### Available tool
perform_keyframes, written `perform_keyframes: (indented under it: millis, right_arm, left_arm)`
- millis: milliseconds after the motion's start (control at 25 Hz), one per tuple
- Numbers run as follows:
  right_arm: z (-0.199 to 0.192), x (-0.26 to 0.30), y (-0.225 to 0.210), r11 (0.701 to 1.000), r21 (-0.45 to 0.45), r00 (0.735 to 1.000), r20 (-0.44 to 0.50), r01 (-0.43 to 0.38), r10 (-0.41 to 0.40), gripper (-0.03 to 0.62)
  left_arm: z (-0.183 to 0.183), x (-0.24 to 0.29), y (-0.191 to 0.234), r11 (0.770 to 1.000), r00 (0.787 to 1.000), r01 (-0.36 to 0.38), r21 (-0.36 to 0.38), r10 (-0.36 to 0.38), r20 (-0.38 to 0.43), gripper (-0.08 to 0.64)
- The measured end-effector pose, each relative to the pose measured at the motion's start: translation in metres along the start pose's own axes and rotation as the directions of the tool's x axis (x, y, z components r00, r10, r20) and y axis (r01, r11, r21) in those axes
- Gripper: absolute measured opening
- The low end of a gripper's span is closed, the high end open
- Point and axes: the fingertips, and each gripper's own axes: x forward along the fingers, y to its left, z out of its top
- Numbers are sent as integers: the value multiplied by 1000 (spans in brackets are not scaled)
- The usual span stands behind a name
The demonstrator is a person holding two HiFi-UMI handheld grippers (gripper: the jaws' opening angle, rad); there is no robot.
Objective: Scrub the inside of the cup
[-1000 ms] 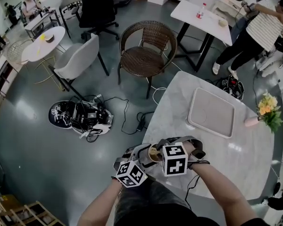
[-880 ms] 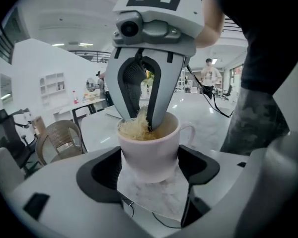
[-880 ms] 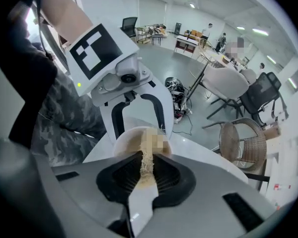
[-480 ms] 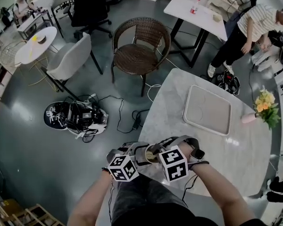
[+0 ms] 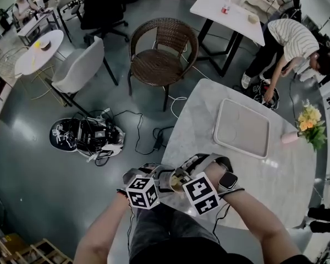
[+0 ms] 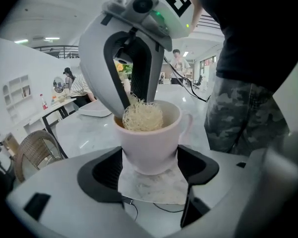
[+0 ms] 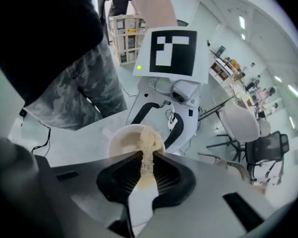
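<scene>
– Two big things first: what fills the scene?
– The marble table [image 5: 286, 175] takes up the near right. The grey floor [image 5: 33, 164] spreads to its left, and a wicker chair [image 5: 159, 54] stands off the table's far end.
– On the table?
– A pale square tray [image 5: 242, 128] lies toward the far side, well apart from the hands. Yellow flowers [image 5: 312, 126] sit at the right edge.
– And the grippers?
– Both meet at the table's near left edge, close against each other. The left gripper [image 6: 153, 166] comes in low from the left, and the right gripper [image 7: 146, 178] points down from above it.
– Where is the cup?
– The cup [image 6: 151, 133] is white, with its handle to the right in the left gripper view. It sits upright between the left jaws, which stand fairly wide, each black pad pressed against the cup's lower wall. Marble shows beneath it; whether its base touches the table I cannot tell.
– The right jaws?
– Nearly together, pinching a pale stringy scrubber [image 7: 148, 143]. Its bundle hangs from the tips into the cup's mouth, toward the left of the opening as the left gripper view shows it
</scene>
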Motion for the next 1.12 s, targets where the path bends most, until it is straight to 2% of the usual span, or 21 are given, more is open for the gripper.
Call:
perform_keyframes:
  millis: [80,160,240,320,400,480,560,640,720,760,880,1120]
  right_arm:
    - [0,1,0,988,154,1000,-12,-26,28,60]
    - [1,1,2,952,299,998,-14,-59,66,60]
    - [3,1,4,910,403,994,13,-101,105,60]
    - [7,0,7,852,499,987,80,-161,140,60]
    - [9,-5,7,780,587,976,162,-216,149,60]
    - [9,-14,5,709,657,964,230,-257,136,60]
    - [6,-20,1,662,699,957,269,-272,108,60]
    - [2,-22,-2,654,711,959,270,-256,83,60]
    - [0,-20,-3,670,705,965,253,-233,69,61]
    - [0,-19,-3,679,699,967,245,-224,67,60]
    - [1,-14,-1,696,688,973,222,-206,68,60]
    - [-1,-6,0,709,680,977,207,-186,58,61]
  left_arm:
    - [0,0,0,1000,1000,-1,2,1,-2,357]
    - [0,0,0,1000,1000,-5,-4,5,0,356]
    - [-1,-1,1,1000,1000,-9,-13,9,3,356]
    - [-3,-1,0,999,1000,-19,-32,19,6,354]
    - [-5,0,0,998,999,-34,-60,35,9,353]
    - [-6,0,0,996,999,-52,-79,53,9,350]
    - [-8,-1,1,993,997,-72,-90,72,3,350]
    - [-10,-5,3,988,995,-101,-119,101,-3,350]
    - [-14,-14,5,969,988,-148,-196,152,5,350]
    - [-16,-21,7,951,982,-179,-252,188,13,350]
    - [-21,-41,4,877,955,-263,-402,296,21,351]
    - [-6,-45,-34,772,917,-326,-545,399,17,356]
